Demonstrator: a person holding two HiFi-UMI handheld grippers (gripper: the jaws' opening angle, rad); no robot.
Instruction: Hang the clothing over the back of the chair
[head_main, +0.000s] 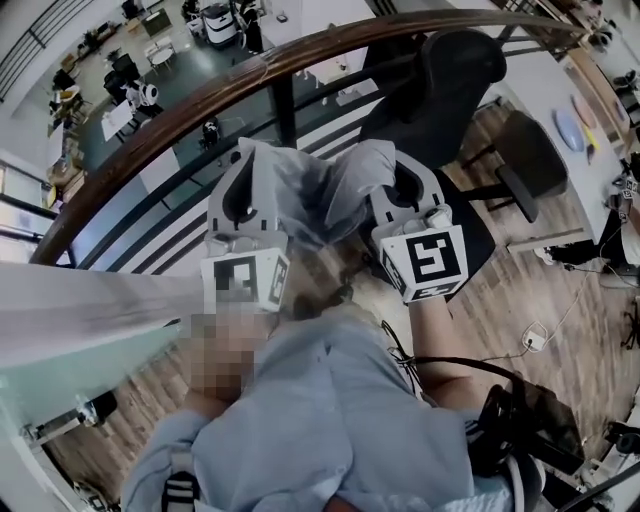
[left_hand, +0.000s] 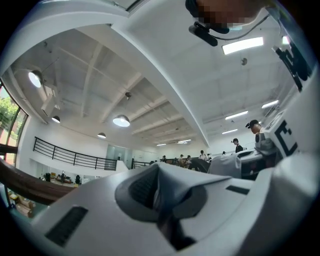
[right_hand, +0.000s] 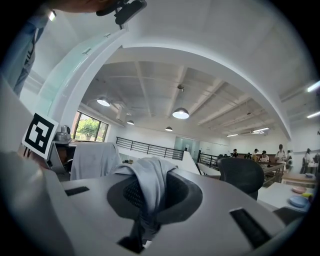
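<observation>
**Clothing up in both grippers, not yet on the chair**

Holds the pale grey clothing raised in front of the body, bunched between the two hands. Pinches one fold in the left gripper, jaws clenched on the fabric, with cloth rising in a peak from between them in the left gripper view. Pinches another fold in the right gripper the same way, jaws closed on the cloth, with a grey strip draped over the top and running down into the slot in the right gripper view. Carries the grippers side by side and near each other, with the garment sagging in loose folds between them.

Faces a black mesh chair, up and to the right of the grippers in the head view, and off to the right and clear of the cloth in the right gripper view. Stands on a wooden floor beside a curved wooden handrail with dark bars, overlooking a lower level with tables. Has not yet laid the clothing over the chair back.
</observation>
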